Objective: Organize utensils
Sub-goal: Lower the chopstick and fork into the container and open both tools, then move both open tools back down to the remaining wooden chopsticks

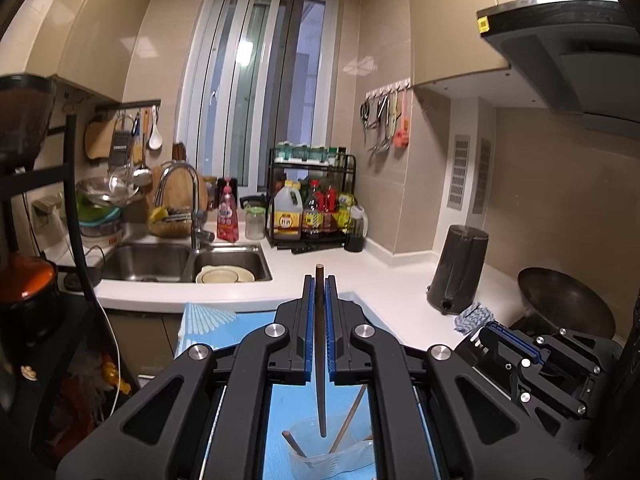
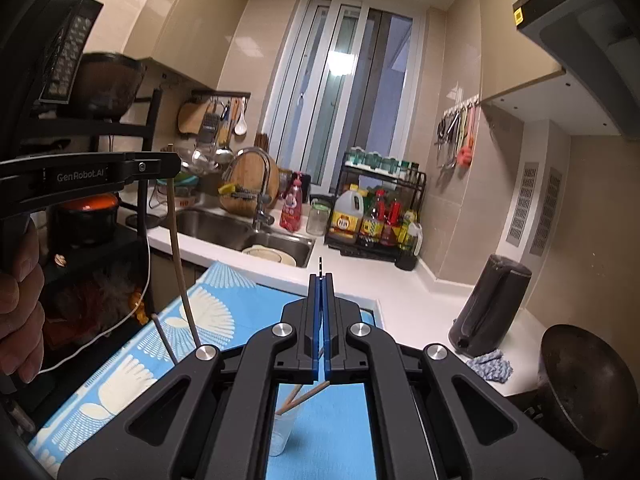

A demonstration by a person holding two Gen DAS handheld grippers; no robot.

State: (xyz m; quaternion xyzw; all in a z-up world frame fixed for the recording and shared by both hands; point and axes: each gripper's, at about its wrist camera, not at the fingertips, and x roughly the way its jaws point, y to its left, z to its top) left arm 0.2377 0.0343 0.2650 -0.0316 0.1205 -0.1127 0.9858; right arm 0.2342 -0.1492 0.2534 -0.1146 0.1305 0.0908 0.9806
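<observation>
My left gripper is shut on a dark chopstick that stands upright, its lower end hanging over a clear plastic cup with other chopsticks in it. From the right wrist view the left gripper is at the left, and the held chopstick hangs down over the blue mat. My right gripper is shut on a thin metal utensil; only its tip shows, so I cannot name it. Below it a clear cup holds two chopsticks. The right gripper is also in the left wrist view, low right.
A white counter runs behind the mat. The sink holds a bowl, with a faucet behind it. A bottle rack stands by the window. A dark kettle, a checked cloth and a wok are at the right.
</observation>
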